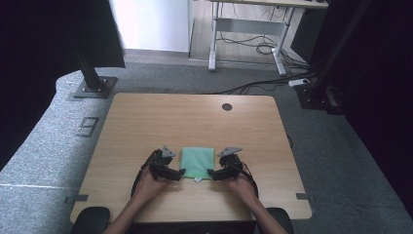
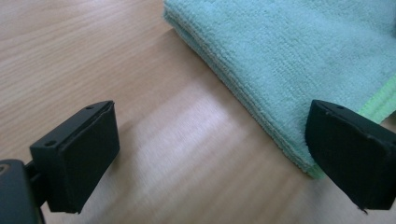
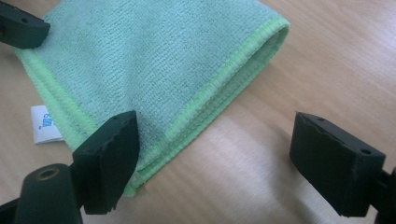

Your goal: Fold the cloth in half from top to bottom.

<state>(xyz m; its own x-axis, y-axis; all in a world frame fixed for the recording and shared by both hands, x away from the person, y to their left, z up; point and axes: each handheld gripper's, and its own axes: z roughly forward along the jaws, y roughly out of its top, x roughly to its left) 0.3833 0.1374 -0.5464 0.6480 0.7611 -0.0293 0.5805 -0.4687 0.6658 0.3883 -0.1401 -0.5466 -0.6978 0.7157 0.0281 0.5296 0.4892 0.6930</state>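
The left claw stands wide open and released, holding nothing. In the left gripper view, one of its jaws sits over the near corner of the folded green cloth, the other over bare wooden table, so the cloth's edge lies between them without being pinched.

The right claw is also spread open and empty. In the right gripper view one jaw sits over the cloth's hemmed corner and the other stands well clear of it. A small white label pokes out from the cloth's edge just beside that jaw.

The cloth lies flat on the table between the two claws.
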